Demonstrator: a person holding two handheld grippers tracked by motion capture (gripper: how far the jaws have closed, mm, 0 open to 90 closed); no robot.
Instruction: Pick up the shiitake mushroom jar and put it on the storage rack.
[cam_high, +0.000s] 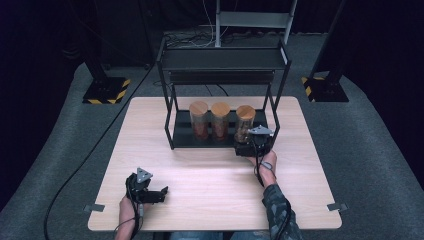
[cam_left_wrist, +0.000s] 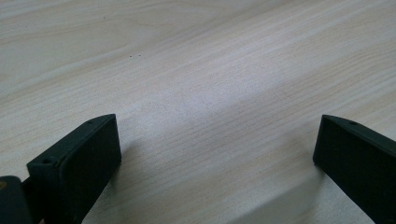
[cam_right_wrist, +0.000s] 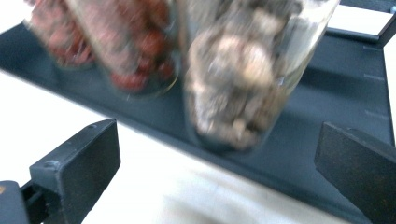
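Observation:
Three glass jars with wooden lids stand in a row on the lower shelf of a black rack (cam_high: 183, 138). The left jar (cam_high: 198, 120) and the middle jar (cam_high: 220, 120) hold red pieces; the right jar (cam_high: 245, 121) holds brown pieces. My right gripper (cam_high: 249, 142) is at the shelf's front edge, just before the right jar. In the right gripper view its jaws stand wide open (cam_right_wrist: 217, 158), the brown jar (cam_right_wrist: 238, 79) ahead of them and untouched. My left gripper (cam_high: 162, 193) rests low over the table's front left, open (cam_left_wrist: 217, 154) over bare wood.
The rack has an upper shelf (cam_high: 222, 59) above the jars and thin side posts. The wooden table (cam_high: 210, 175) has metal clamps at its front corners. Stand bases with yellow-black stripes (cam_high: 106, 91) sit on the floor behind, and a cable trails off to the left.

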